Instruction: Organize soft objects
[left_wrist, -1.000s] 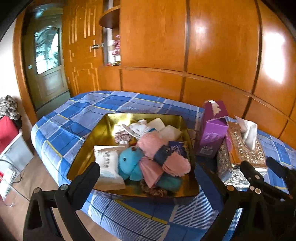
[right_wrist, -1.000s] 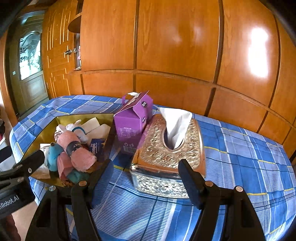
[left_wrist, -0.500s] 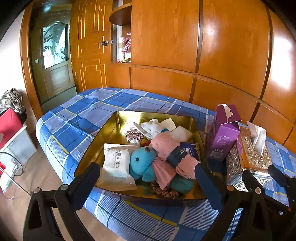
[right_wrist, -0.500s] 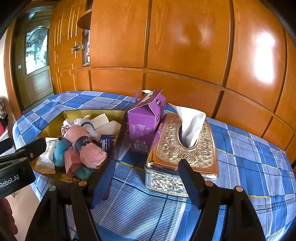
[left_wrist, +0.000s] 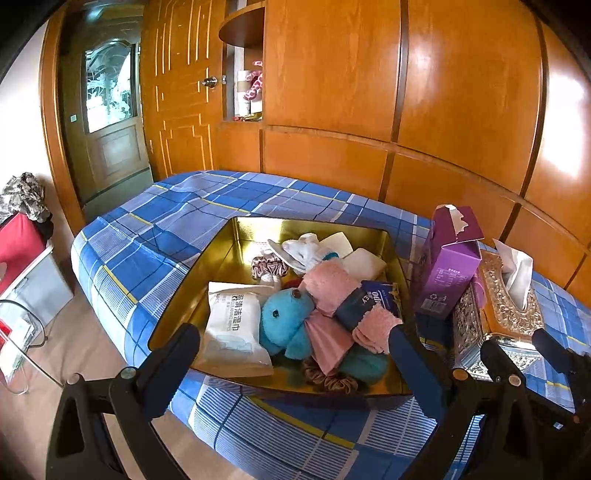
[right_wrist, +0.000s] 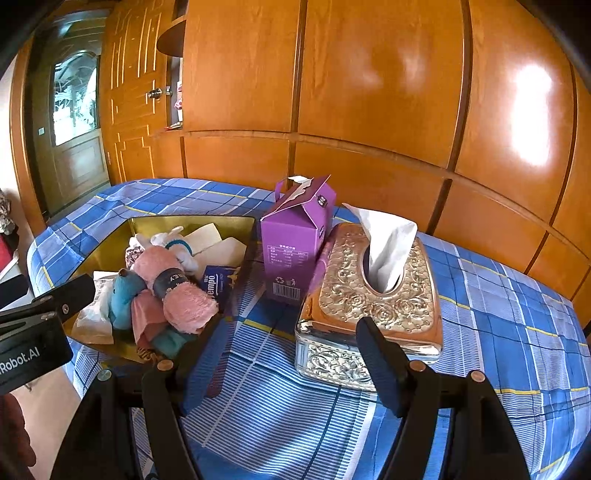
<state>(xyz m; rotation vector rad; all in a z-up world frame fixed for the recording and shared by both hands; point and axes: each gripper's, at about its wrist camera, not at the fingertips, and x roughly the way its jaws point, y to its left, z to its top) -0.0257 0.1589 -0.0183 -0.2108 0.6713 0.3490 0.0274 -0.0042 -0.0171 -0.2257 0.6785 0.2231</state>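
Glossy orange wood panelling (left_wrist: 332, 74) backs a surface under a blue plaid cloth (left_wrist: 155, 236), and a glazed door (left_wrist: 109, 122) stands at the far left of the room. Toward the cloth's left end sits a gold tray (left_wrist: 236, 236) heaped with soft things. At the tray's near left corner lies a white wet-wipe pack (left_wrist: 232, 332). Beside it, right of the pack, is a blue plush toy (left_wrist: 284, 317), and a rolled pink towel (left_wrist: 332, 291) with a dark band rests across the middle of the heap. A white plush (left_wrist: 303, 251) and folded pale cloths lie toward the tray's far edge; a brown scrunchie (left_wrist: 330, 378) sits at its near edge, next to a teal cloth (left_wrist: 364, 363). A blue tissue packet (right_wrist: 216, 284) leans against the tray's right wall. Just right of the tray stands a purple carton (right_wrist: 295, 240), upright with its top torn open, and close against the carton's right side is an ornate gold tissue box (right_wrist: 373, 306) with a white tissue standing out of its slot.

The left gripper (left_wrist: 291, 365) hangs over the tray's near edge with its jaws spread wide and nothing between them. The right gripper (right_wrist: 284, 365) hovers over bare cloth in front of the tissue box, jaws likewise wide apart and empty
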